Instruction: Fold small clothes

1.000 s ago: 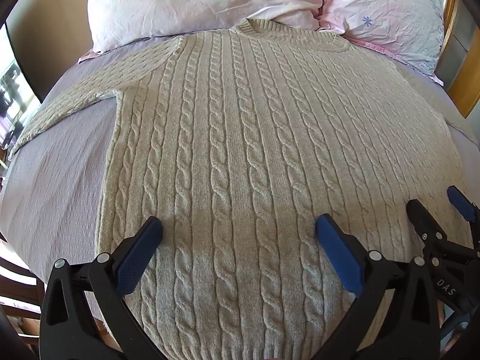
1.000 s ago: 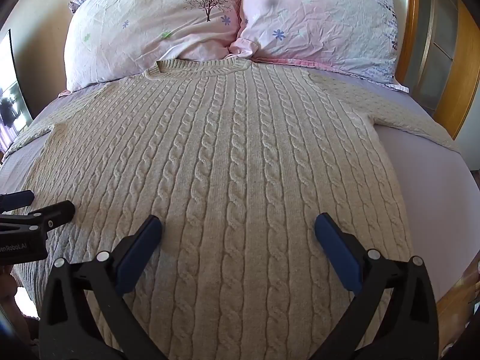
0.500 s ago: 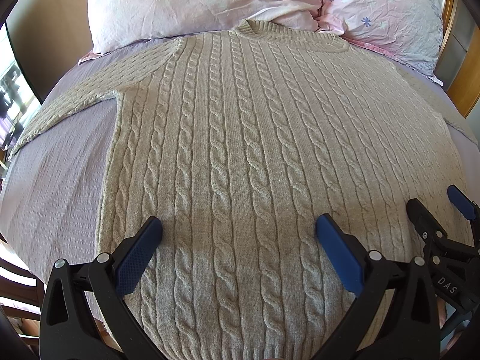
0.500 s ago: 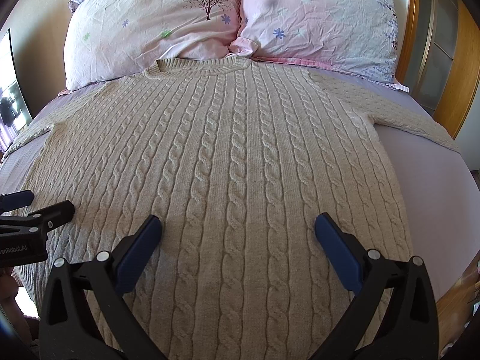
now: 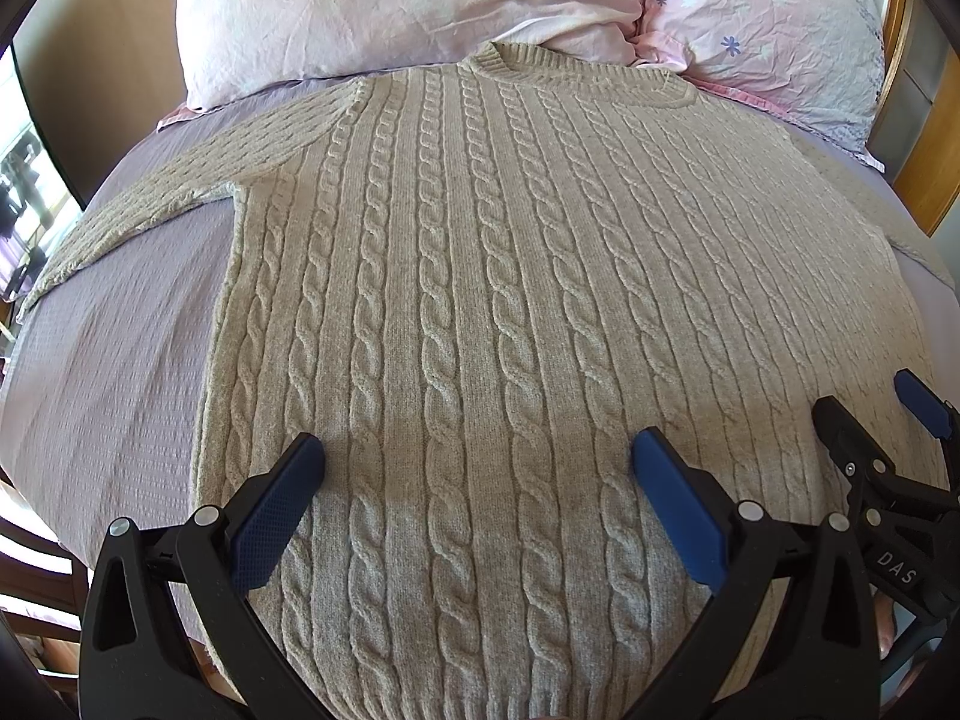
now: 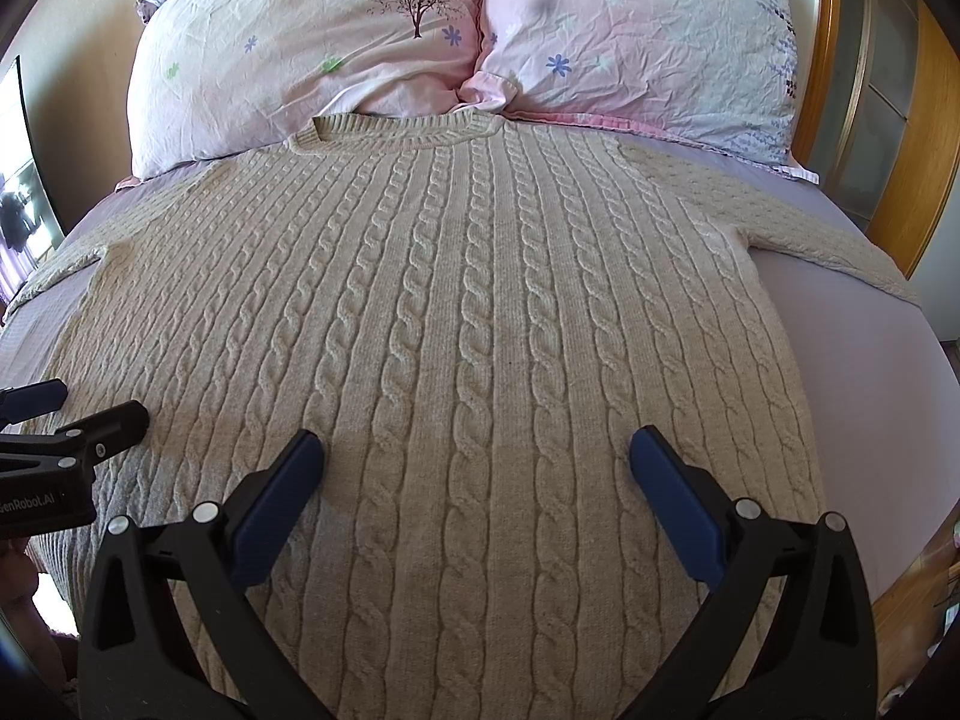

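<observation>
Sweater [image 5: 480, 300] flat on bed [image 5: 120, 372], my two grippers over its hem end.

Collar at far end touches two pillows [image 6: 312, 60] side by side at headboard [image 6: 831, 60]. Sleeves spread out left and right on the sheet. My left gripper [image 5: 477, 468] hangs left of my right gripper [image 6: 477, 468], both above the lower body.
</observation>
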Motion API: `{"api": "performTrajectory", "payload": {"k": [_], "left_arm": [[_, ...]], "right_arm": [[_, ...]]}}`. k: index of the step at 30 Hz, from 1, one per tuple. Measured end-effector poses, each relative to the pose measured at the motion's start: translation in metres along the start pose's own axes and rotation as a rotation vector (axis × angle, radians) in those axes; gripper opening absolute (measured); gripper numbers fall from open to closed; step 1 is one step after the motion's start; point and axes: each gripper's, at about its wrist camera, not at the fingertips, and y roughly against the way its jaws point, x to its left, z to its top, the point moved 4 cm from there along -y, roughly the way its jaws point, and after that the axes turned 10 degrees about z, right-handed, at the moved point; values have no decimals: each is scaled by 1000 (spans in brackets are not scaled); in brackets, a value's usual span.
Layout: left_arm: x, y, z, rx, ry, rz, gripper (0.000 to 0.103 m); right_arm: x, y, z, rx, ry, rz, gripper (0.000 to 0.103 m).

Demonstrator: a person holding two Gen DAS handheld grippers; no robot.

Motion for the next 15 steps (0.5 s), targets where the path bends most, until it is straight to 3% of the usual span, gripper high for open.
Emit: {"api": "performTrajectory", "payload": {"k": [15], "left_arm": [[-2, 1, -1, -3, 1, 0, 102]], "right_arm": [[0, -1, 0, 2, 0, 0, 101]]}}
